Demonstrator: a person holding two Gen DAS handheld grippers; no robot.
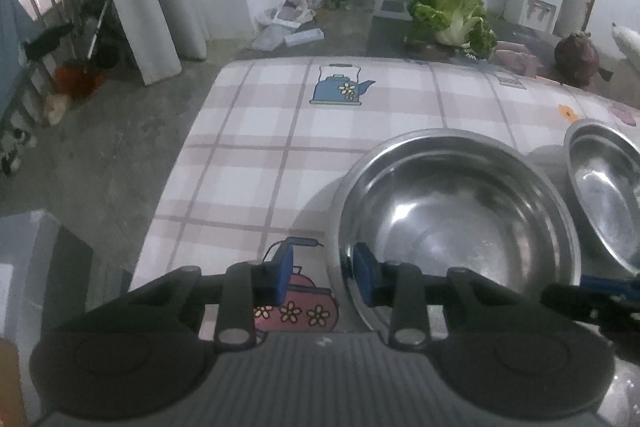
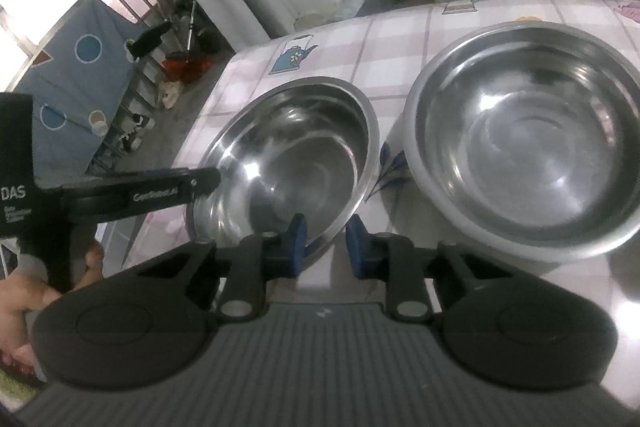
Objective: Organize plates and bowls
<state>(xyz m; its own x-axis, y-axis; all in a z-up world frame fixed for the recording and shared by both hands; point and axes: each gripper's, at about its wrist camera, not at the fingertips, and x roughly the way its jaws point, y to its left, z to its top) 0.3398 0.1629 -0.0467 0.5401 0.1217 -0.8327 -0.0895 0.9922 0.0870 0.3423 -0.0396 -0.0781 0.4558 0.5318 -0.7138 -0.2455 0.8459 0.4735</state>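
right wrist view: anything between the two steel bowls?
No object. Only a strip of checked tablecloth with a blue leaf print separates the left bowl from the right bowl.

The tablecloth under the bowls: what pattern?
Pink-and-white plaid tablecloth with printed teapots; clearest in the left wrist view.

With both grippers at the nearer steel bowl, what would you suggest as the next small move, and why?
Probably close both grippers on the rim. The left gripper and the right gripper are open, each straddling an edge of the nearer bowl, which looks tilted rather than flat on the tablecloth. A firm hold should come first, before lifting it toward the other bowl to nest them.
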